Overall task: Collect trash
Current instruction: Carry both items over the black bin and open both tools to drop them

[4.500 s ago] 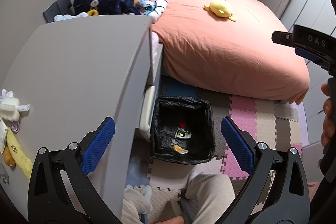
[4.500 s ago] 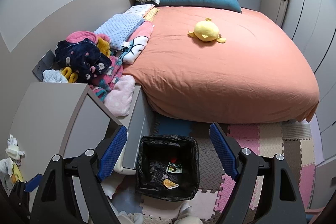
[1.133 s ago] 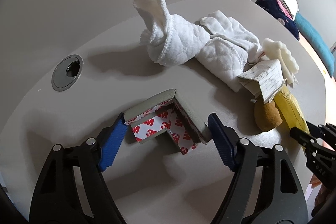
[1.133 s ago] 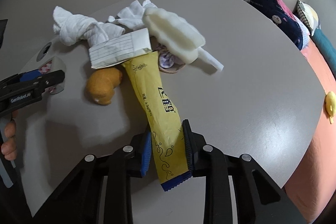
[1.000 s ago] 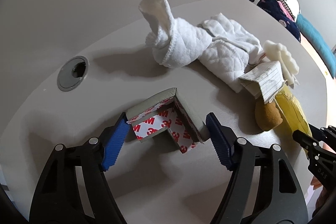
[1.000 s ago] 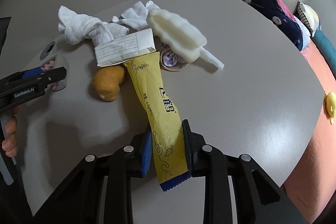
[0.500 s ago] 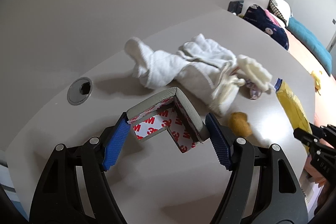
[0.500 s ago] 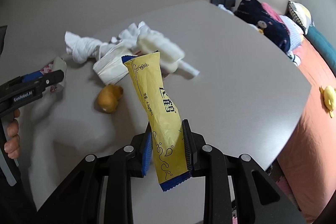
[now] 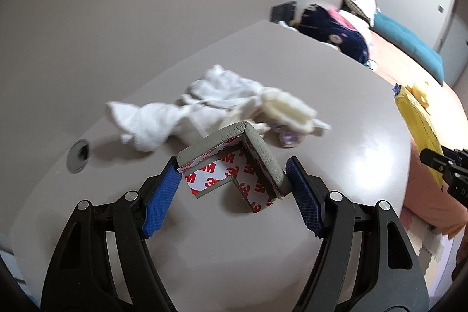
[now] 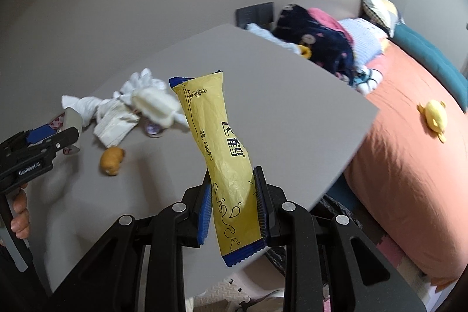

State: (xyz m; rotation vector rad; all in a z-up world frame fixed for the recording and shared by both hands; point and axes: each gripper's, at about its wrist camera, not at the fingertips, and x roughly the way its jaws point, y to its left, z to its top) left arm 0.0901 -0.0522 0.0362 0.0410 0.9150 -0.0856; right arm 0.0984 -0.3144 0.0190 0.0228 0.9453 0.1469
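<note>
My left gripper (image 9: pixel 232 180) is shut on a grey L-shaped corner guard (image 9: pixel 234 163) with red and white 3M backing, held above the grey table (image 9: pixel 336 136). My right gripper (image 10: pixel 232 193) is shut on a long yellow wrapper (image 10: pixel 218 145) with blue ends, lifted off the table; the wrapper also shows in the left wrist view (image 9: pixel 418 122). On the table lie white cloths (image 9: pixel 163 110), a cream foam piece (image 10: pixel 156 104), a folded paper (image 10: pixel 112 122) and a brown lump (image 10: pixel 111 158).
A black-lined bin's rim (image 10: pixel 339 209) shows below the table's front edge. A bed with an orange cover (image 10: pixel 409 151) and a yellow plush (image 10: pixel 435 116) lies to the right. A cable hole (image 9: pixel 78 155) is in the table at left.
Both grippers have lifted their items higher off the table and pulled back toward its edge. The bed and the bin rim have come into the right wrist view.
</note>
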